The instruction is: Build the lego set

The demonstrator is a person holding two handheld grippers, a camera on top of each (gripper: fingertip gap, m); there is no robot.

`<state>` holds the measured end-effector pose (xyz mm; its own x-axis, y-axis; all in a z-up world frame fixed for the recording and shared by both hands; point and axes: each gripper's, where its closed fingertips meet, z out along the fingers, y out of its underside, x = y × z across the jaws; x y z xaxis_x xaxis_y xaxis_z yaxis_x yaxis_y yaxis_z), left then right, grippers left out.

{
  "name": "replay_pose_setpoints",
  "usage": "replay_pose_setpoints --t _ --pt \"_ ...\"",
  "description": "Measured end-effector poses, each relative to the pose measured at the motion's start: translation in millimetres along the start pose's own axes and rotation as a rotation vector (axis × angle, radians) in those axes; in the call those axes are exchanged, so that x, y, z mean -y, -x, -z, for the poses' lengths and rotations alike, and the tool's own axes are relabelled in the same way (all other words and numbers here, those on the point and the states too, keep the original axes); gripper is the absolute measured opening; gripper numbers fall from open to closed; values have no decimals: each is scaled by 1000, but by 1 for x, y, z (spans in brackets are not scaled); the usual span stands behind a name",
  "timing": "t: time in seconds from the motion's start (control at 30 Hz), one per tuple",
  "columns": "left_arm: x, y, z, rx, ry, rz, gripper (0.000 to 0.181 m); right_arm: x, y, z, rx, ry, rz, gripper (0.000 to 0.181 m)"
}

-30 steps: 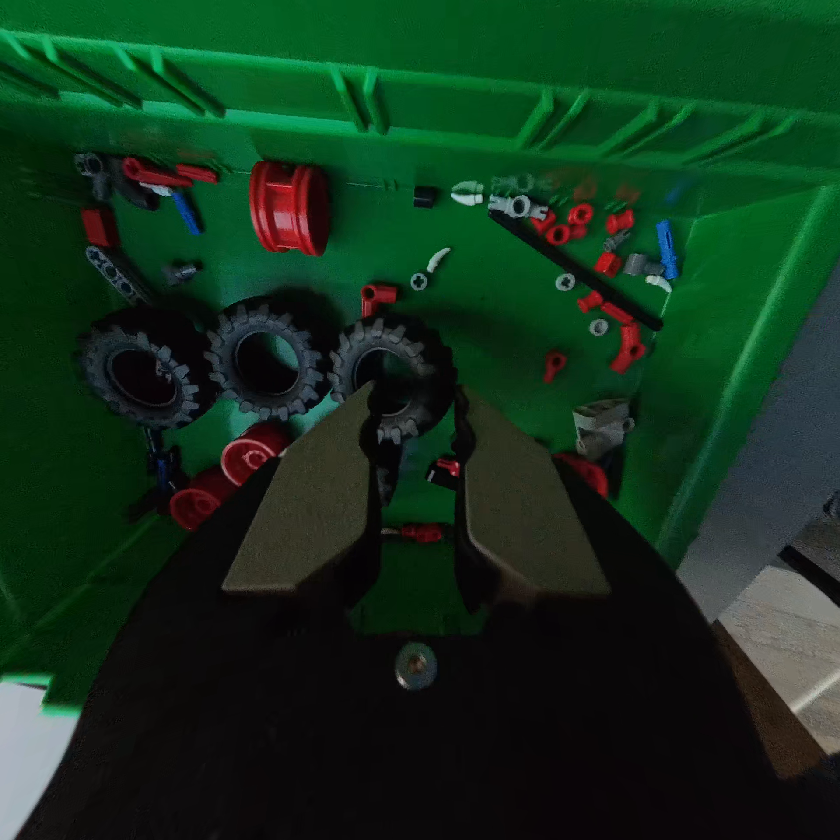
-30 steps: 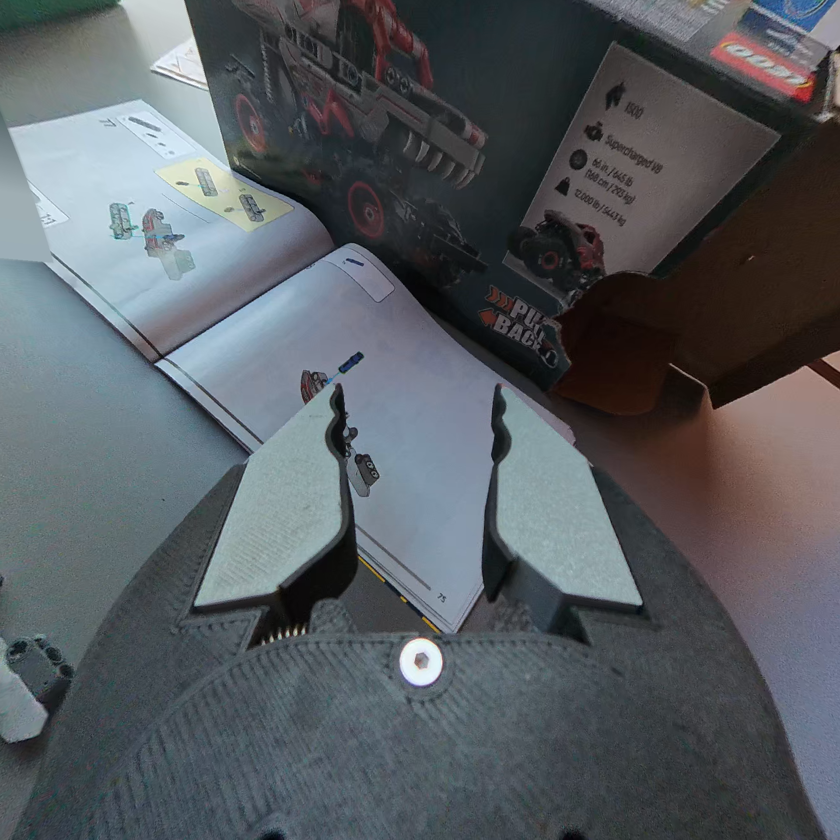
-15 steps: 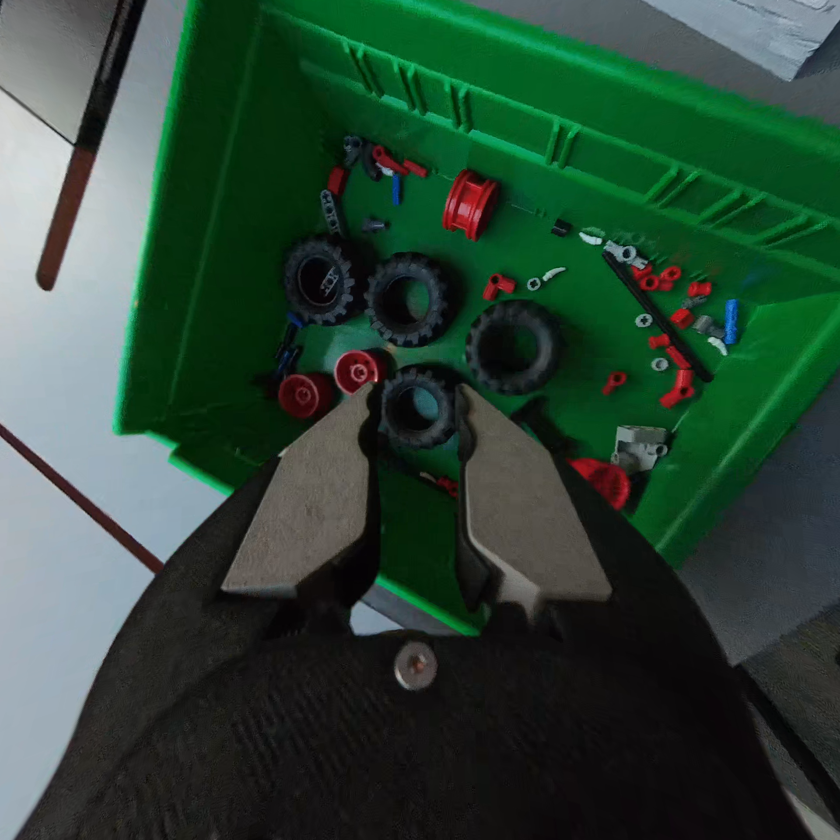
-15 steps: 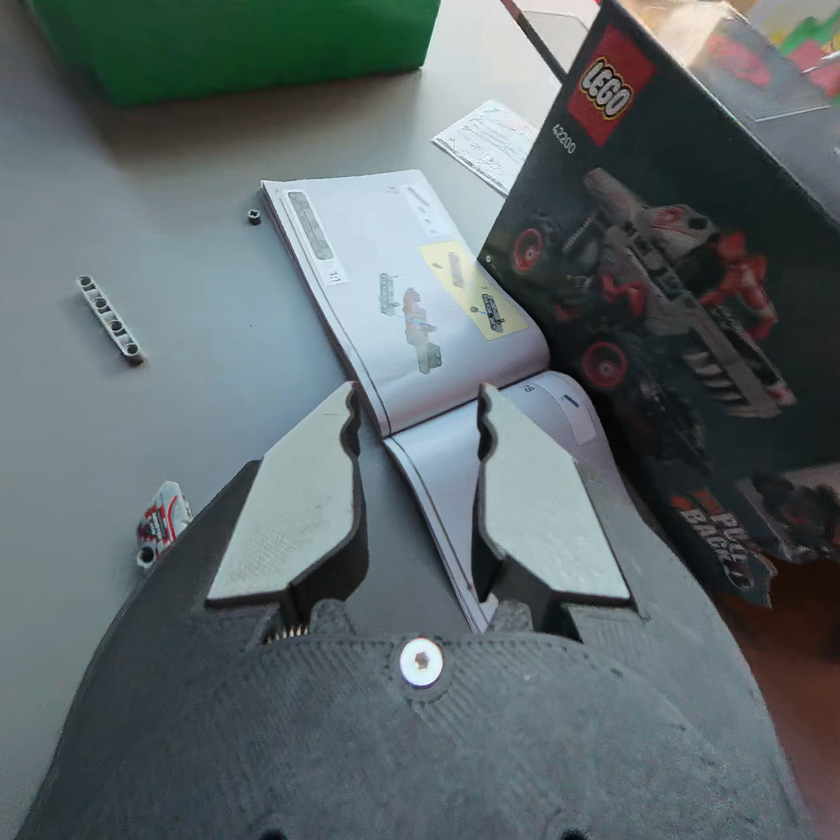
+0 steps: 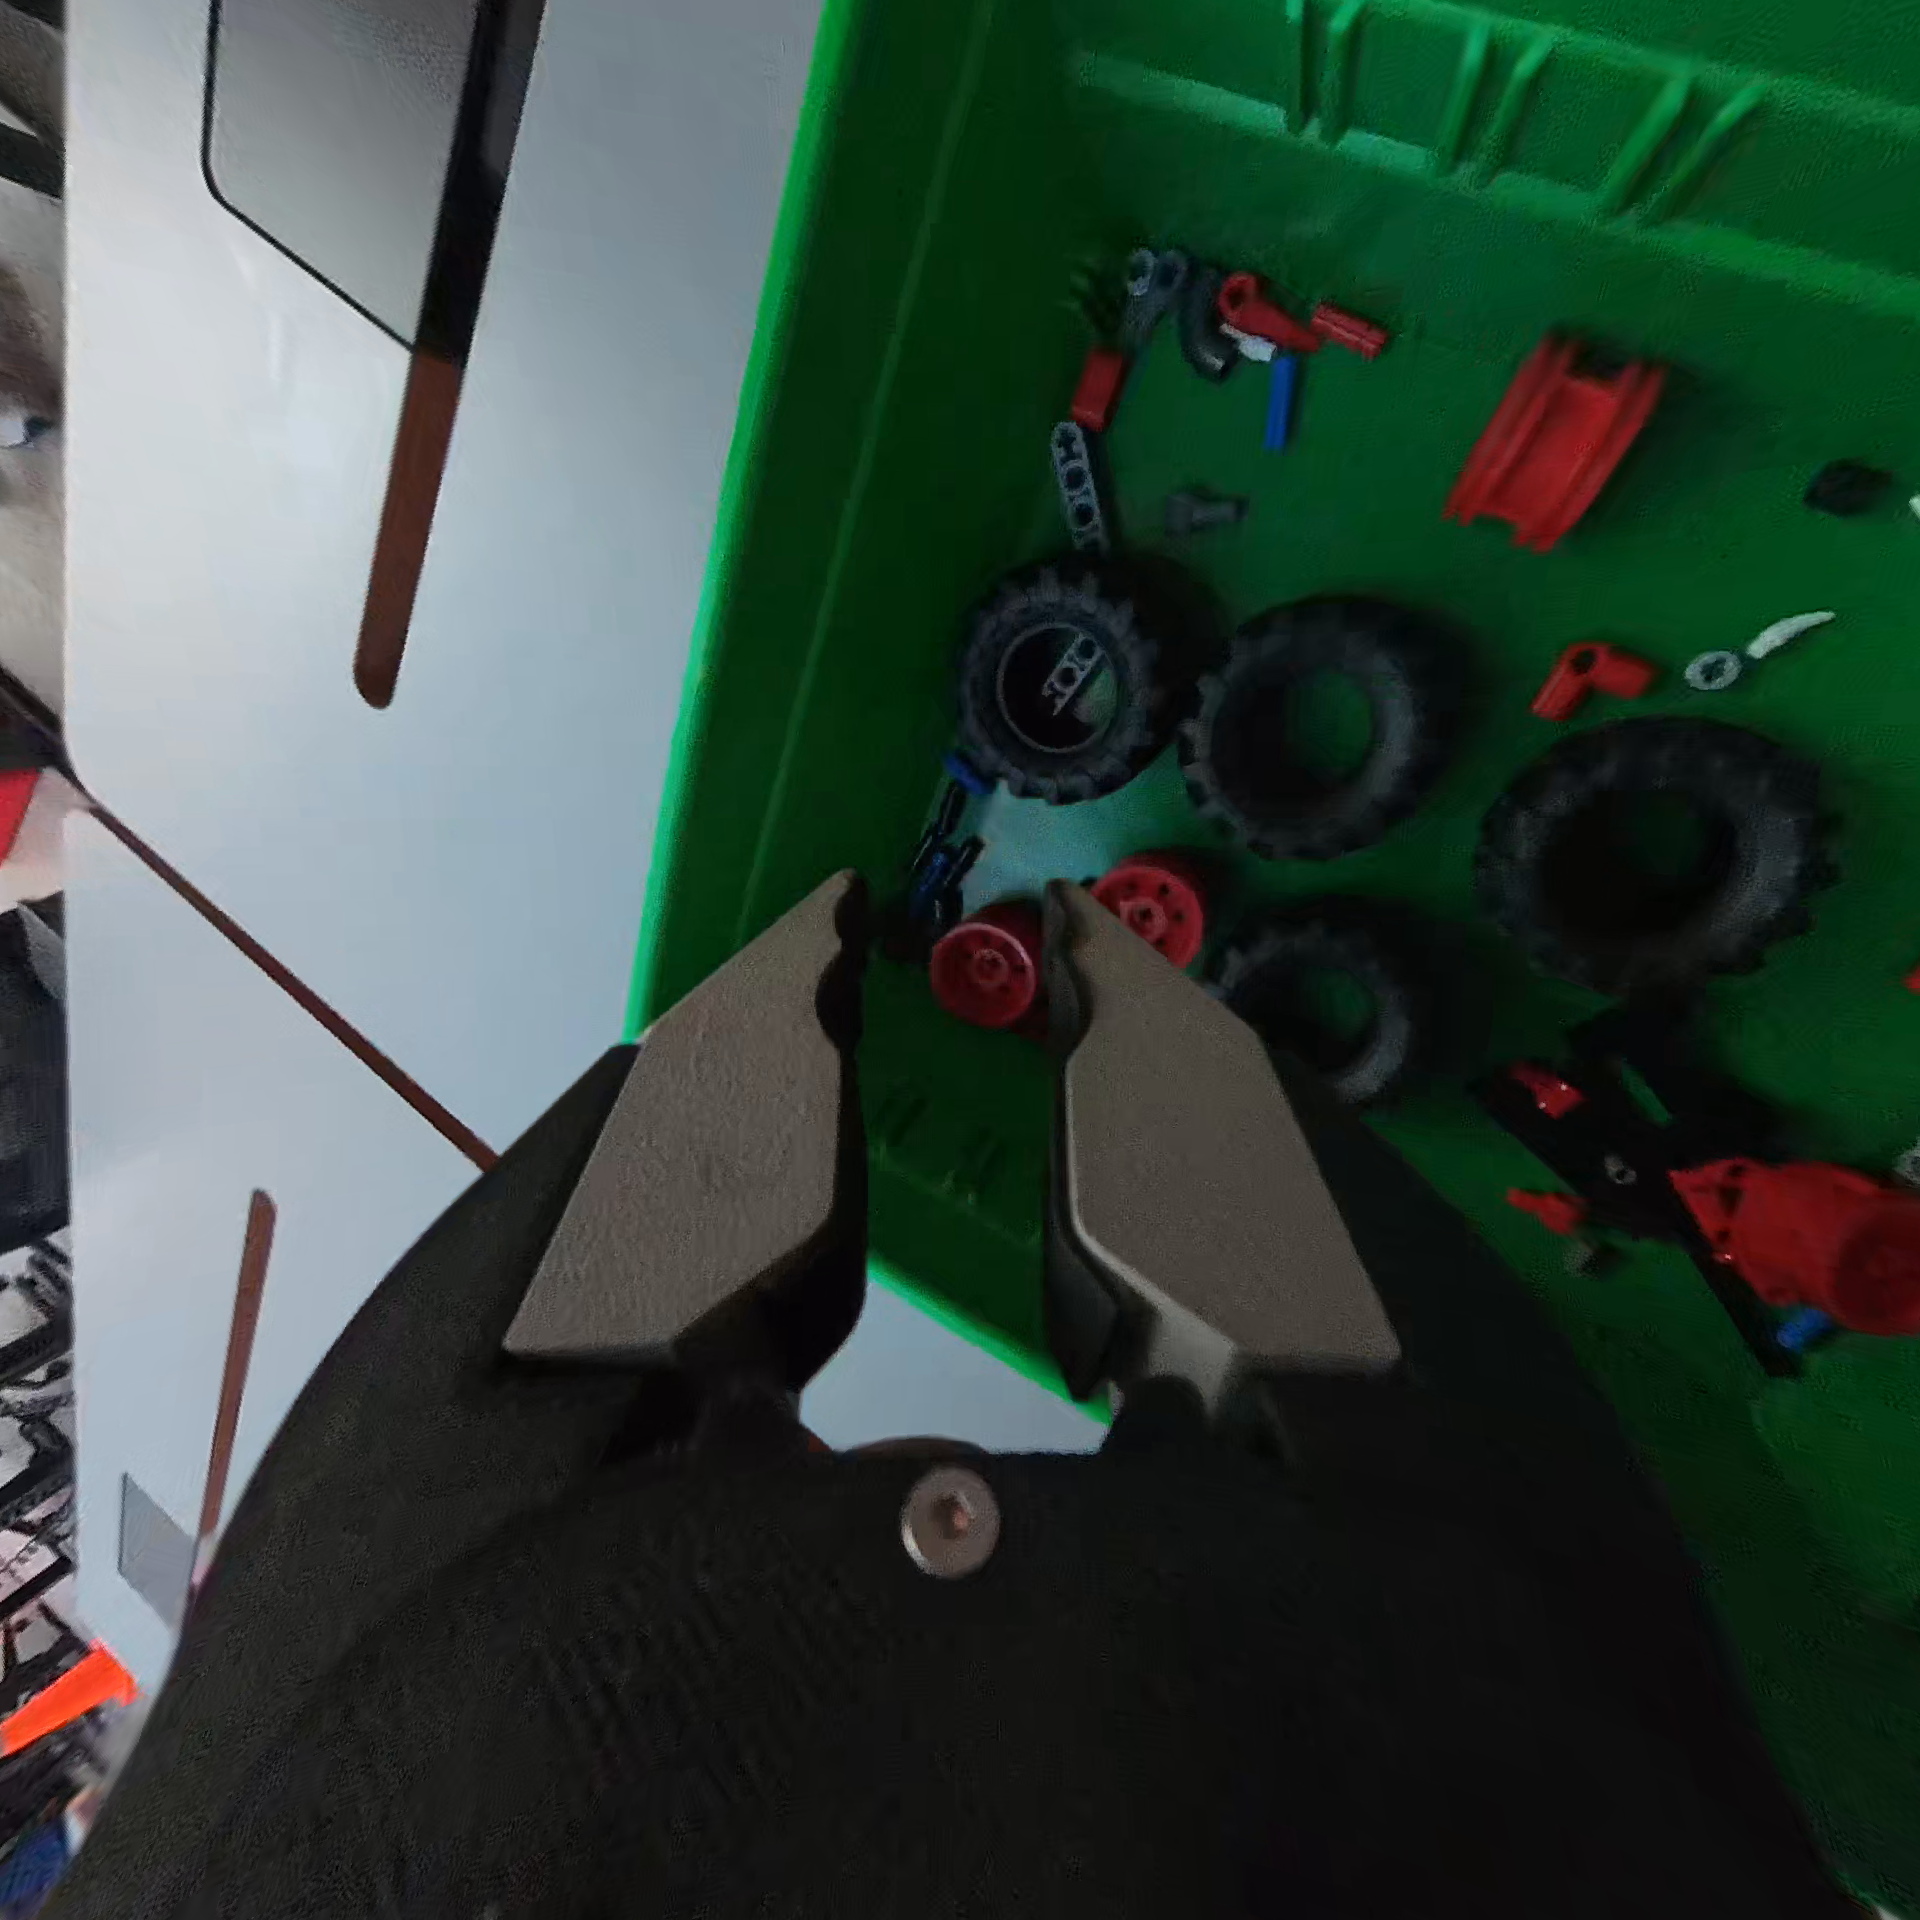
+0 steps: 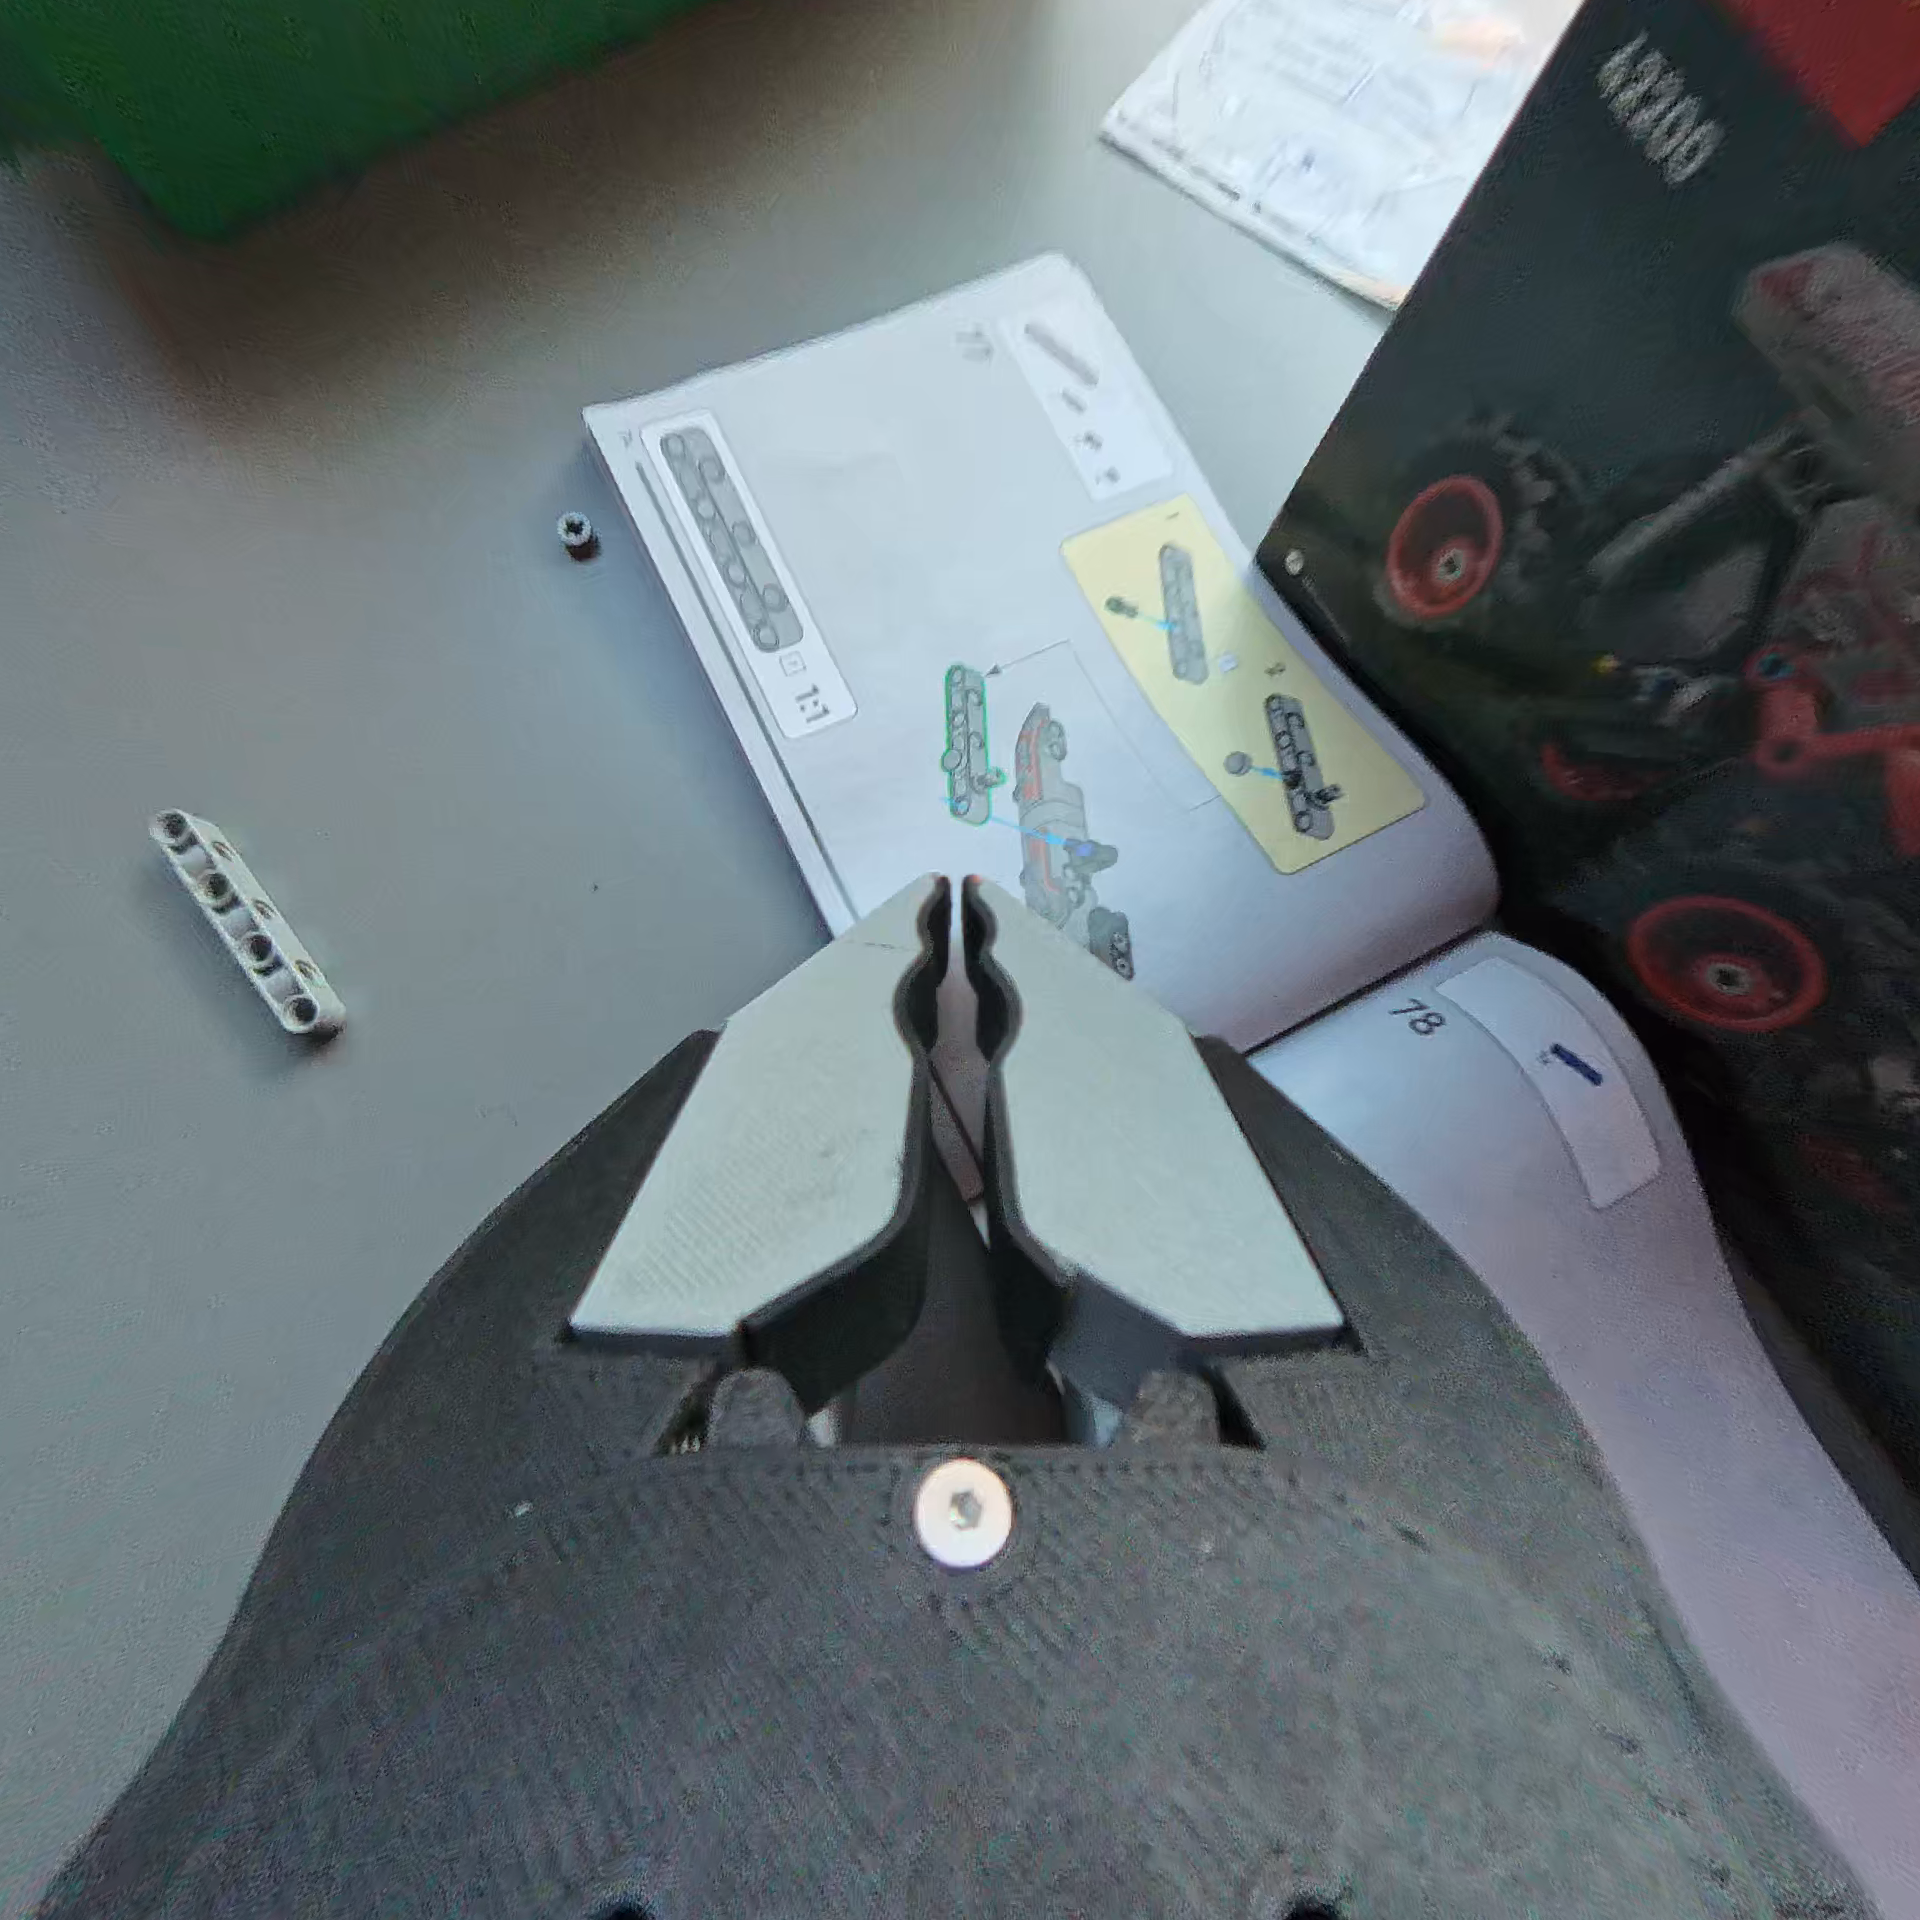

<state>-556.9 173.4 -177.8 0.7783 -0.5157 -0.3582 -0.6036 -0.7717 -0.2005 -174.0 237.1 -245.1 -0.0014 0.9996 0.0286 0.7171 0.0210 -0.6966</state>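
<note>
Behind the parted left claw [image 5: 951, 899] a red hub [image 5: 982, 964] is half-hidden; right claw [image 6: 957, 883] closed, empty.

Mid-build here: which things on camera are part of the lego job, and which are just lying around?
Job:
green bin of parts
black tyres
red hubs
grey beam
small grey bush
open instruction booklet

Lying about:
set box
loose leaflet

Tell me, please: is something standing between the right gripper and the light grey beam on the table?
Nothing visible does. The right gripper, shut and empty, is over the instruction booklet; the light grey beam lies apart to its left, with only bare table between.
</note>
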Motion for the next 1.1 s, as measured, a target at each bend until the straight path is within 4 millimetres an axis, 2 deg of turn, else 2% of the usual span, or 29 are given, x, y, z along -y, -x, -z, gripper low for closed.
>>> replay_pose_setpoints --t 0.03,0.07,0.23,0.37,0.47,0.5,0.6,0.63,0.73,0.8,0.97,1.1 --pt "5 -2 -6 -48 -11 -8 29 5 -2 4 -8 -42 -2 0" --pt "6 -1 -13 -64 -7 -18 22 8 -4 7 -13 -66 -11 1" --pt "-15 3 -51 -52 153 -134 24 9 -13 13 -25 -95 -35 4" --pt "-11 -3 -65 -102 160 -152 16 6 -12 10 -19 -84 -20 5" --pt "-14 -3 -70 -124 193 -171 8 4 -7 7 0 -72 -4 5" --pt "-14 -9 -69 -167 196 -174 0 2 -5 6 2 -65 4 6" --pt "5 -33 -55 -266 58 -252 0 -1 -4 5 -2 -45 22 7" --pt "10 -35 -50 -263 25 -247 0 -2 -3 5 1 -42 25 7" --pt "-1 -11 -53 -141 124 -228 2 -3 -2 6 11 -44 21 7" --pt "-12 -2 -60 -96 183 -228 4 -4 -2 6 13 -42 21 7" --pt "-23 -1 -72 -48 259 -313 18 -7 2 8 21 -42 30 7" --pt "-19 -1 -75 -69 246 -267 9 -5 11 8 47 -49 40 6"
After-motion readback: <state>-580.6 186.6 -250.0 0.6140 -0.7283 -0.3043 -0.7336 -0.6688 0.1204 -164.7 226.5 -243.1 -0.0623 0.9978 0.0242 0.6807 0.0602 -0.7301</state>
